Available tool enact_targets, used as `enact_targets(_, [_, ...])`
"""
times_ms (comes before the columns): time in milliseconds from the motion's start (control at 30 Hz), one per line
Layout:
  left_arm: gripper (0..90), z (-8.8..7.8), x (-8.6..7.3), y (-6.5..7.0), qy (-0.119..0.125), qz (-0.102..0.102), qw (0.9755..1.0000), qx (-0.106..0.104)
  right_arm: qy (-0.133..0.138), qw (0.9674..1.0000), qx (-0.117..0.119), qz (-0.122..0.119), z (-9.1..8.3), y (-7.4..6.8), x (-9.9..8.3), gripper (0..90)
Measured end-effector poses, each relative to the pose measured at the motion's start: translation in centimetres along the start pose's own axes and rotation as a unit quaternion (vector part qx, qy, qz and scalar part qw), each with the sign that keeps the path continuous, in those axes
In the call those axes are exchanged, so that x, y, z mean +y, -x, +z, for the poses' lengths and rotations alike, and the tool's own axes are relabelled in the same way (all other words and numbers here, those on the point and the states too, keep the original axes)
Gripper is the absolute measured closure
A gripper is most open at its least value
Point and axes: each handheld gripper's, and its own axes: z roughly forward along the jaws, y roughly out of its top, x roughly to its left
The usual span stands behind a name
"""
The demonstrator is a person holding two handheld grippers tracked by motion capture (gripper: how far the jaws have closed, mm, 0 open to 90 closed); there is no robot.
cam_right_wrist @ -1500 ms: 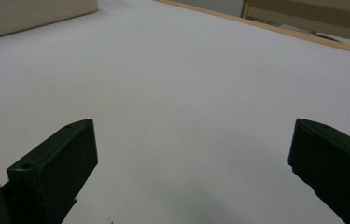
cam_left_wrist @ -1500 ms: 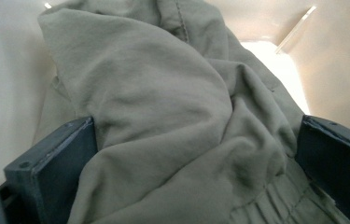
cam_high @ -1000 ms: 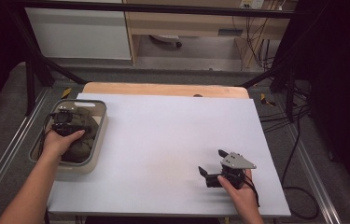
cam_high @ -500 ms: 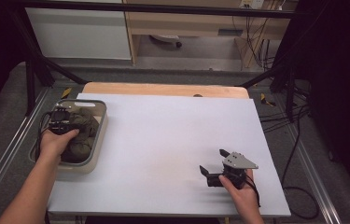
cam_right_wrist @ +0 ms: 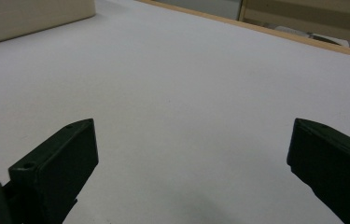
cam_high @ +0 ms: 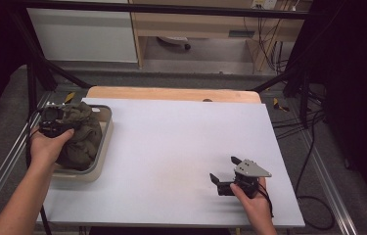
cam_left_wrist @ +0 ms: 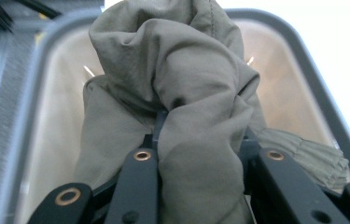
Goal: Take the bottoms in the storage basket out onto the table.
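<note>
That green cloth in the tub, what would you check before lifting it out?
1. Left gripper jaws clamped on the olive cloth: ok; they have just been closing on it.
2. Cloth free of the tub: not ok, most lies inside.
3. Cloth caught on the tub: cannot tell.
4. White table offers bare room: ok.
5. Right gripper jaws open, holding nothing: ok.
</note>
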Motion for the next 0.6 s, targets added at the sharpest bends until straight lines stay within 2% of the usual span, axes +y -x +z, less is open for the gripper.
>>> enact_targets(100, [69.9,-0.7,0.4,0.1,0.010,0.005,0.9999,0.001,0.000,1.0000,-0.001,0.001,0.0,0.1,0.0,2.5])
enact_targets(200, [69.9,-1.9,1.1,0.8,0.023,0.027,0.9993,0.009,0.000,1.0000,0.000,0.000,0.0,0.1,0.0,2.5])
enact_targets(233, [69.9,-1.9,1.1,0.8,0.023,0.027,0.9993,0.009,0.000,1.0000,0.000,0.000,0.0,0.1,0.0,2.5])
enact_targets(300, [69.8,-2.5,1.3,1.4,0.027,0.043,0.9985,0.018,0.000,1.0000,0.000,0.001,0.0,0.0,0.0,2.4])
enact_targets(333, [69.8,-2.8,1.5,1.9,0.029,0.058,0.9976,0.026,0.000,1.0000,0.001,0.001,0.0,0.0,0.0,2.5])
enact_targets(367, [69.8,-2.8,1.5,1.9,0.029,0.058,0.9976,0.026,0.001,1.0000,0.001,0.000,0.0,0.0,0.0,2.5])
enact_targets(400, [69.8,-3.1,1.7,2.5,0.034,0.069,0.9966,0.030,0.001,1.0000,0.001,0.000,0.0,0.0,0.0,2.5])
enact_targets(600, [69.8,-4.0,2.4,3.2,0.049,0.077,0.9956,0.023,0.002,1.0000,0.000,0.000,-0.1,0.1,0.0,2.4])
